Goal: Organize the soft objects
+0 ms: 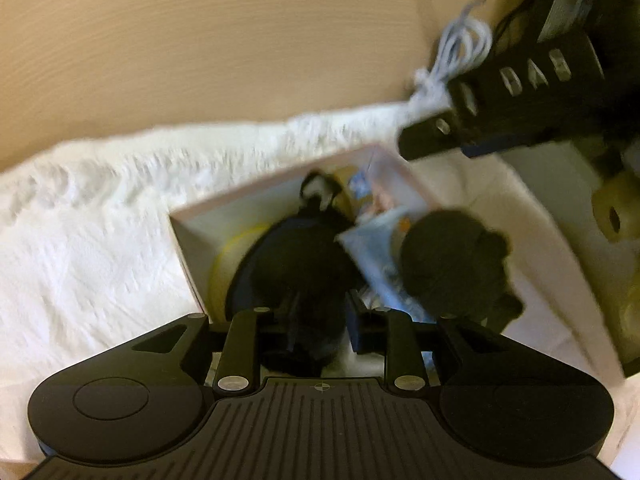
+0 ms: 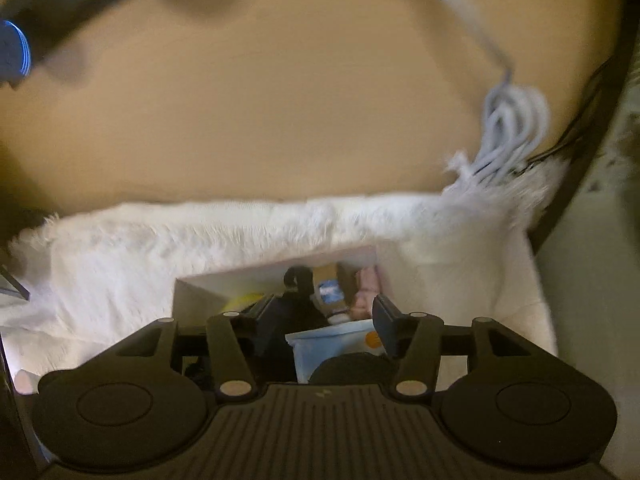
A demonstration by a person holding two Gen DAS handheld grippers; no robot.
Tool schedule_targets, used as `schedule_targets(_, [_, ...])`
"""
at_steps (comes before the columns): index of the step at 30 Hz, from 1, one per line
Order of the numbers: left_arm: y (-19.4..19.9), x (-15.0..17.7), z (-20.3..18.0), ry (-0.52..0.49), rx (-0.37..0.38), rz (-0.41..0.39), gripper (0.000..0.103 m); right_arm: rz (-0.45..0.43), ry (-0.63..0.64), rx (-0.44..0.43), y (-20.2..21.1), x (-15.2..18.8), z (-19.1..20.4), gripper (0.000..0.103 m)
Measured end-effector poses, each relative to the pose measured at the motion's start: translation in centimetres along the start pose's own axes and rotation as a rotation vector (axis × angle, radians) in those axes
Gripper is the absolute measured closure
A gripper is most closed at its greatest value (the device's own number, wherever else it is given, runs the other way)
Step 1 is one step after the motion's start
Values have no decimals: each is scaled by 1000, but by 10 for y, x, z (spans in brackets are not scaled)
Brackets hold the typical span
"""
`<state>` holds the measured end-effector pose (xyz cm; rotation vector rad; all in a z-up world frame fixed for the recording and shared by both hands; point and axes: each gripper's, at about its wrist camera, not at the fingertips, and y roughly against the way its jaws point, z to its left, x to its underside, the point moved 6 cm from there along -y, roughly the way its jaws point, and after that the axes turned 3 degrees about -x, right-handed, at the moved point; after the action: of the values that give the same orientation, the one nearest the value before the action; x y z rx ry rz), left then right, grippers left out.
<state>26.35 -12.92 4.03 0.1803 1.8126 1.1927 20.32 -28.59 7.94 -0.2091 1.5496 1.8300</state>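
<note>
An open white box (image 1: 248, 188) (image 2: 240, 272) stands on a white fluffy rug (image 1: 100, 220) (image 2: 140, 240). In it lie a black soft item (image 1: 296, 264), a yellow thing (image 1: 224, 264), a light blue packet (image 1: 372, 248) (image 2: 332, 344) and a black fuzzy ball (image 1: 452, 260) (image 2: 352, 368). My left gripper (image 1: 326, 324) hangs over the box. The black soft item lies against its left finger, and a gap shows beside the right finger. My right gripper (image 2: 324, 316) is open above the packet and the fuzzy ball, touching neither. Both views are blurred.
A coiled white cable (image 1: 464, 52) (image 2: 512, 128) lies at the rug's far edge on a tan wooden floor. A black bolted frame (image 1: 500, 88) reaches in from the upper right. A yellowish roll (image 1: 616, 208) sits right of the box. A brown tube (image 2: 330, 284) and something pink (image 2: 366, 288) are in the box.
</note>
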Motion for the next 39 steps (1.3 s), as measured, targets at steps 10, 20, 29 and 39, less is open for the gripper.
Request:
schedule_targets(10, [98, 5, -1, 2, 36, -305, 76, -158, 86, 86, 58, 22, -4, 44])
schedule_targets(20, [145, 99, -13, 80, -95, -351, 76, -257, 352, -23, 89, 93, 17, 37])
schedule_targets(29, [121, 192, -17, 268, -350, -174, 76, -114, 503, -172, 43, 184, 6, 31])
schedule_targets(39, [71, 232, -57, 415, -482, -248, 73, -76, 501, -171, -16, 226, 4, 22])
